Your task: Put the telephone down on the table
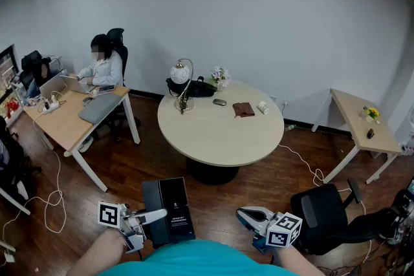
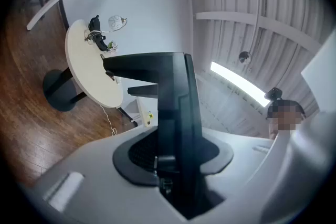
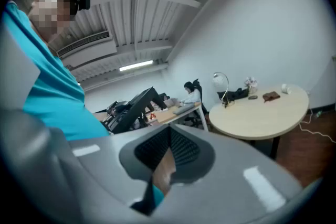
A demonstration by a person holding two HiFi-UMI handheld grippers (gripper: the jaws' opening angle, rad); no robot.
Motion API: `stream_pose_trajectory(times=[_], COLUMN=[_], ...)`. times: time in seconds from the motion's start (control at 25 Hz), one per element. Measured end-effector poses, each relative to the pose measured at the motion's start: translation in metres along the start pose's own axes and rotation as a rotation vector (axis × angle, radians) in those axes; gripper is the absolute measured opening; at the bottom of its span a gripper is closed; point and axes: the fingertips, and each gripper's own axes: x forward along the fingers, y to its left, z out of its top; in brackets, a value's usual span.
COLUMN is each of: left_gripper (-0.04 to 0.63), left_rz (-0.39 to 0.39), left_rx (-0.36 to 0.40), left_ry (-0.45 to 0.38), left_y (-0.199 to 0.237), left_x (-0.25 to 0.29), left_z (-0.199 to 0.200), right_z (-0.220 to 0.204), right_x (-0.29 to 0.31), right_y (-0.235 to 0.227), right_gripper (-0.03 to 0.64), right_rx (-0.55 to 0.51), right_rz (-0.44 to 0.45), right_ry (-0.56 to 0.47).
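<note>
1. The telephone (image 1: 169, 210) is a flat black slab with square edges, a smooth hard look and some white print on one face. My left gripper (image 1: 154, 216) has its jaws clamped on one edge of it, down by my waist and well apart from the round table (image 1: 220, 139).
2. Main worry: that's a thin bite on a slick face. If it pivots or slides out on the walk over, it lands on the hard wood floor (image 1: 129, 165).
3. My right gripper (image 1: 249, 215) is closed on nothing, so there's no second support.
4. If it comes down tilted, I reckon a corner hits first and it flops over.
5. The tabletop looks pale, matt and laminate-ish. The far side holds a curvy lamp (image 1: 181, 84) and a brown wallet (image 1: 243, 109), so I'd aim for the bare near half.
6. The white cable (image 1: 304, 161) and the black office chair (image 1: 326, 213) could trip me.
</note>
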Motion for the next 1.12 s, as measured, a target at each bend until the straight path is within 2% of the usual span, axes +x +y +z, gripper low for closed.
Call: stream_pose_trajectory(times=[0.4, 0.76, 1.12], left_gripper=[0.175, 0.175, 0.175], left_rz=[0.011, 0.022, 0.022], left_rx=[0.000, 0.010, -0.021], left_ry=[-0.013, -0.034, 0.005], left_y=[0.002, 0.002, 0.017], left_x=[0.029, 0.094, 0.146], left_z=[-0.008, -0.026, -0.036], right_z=[0.002, 0.008, 0.009], right_x=[-0.018, -0.074, -0.105], right_y=[-0.016, -0.058, -0.101], right_gripper=[0.002, 0.002, 0.002], right_rx=[0.008, -0.001, 0.013], right_rz=[0.023, 0.032, -0.007], right_ry=[0.003, -0.001, 0.002])
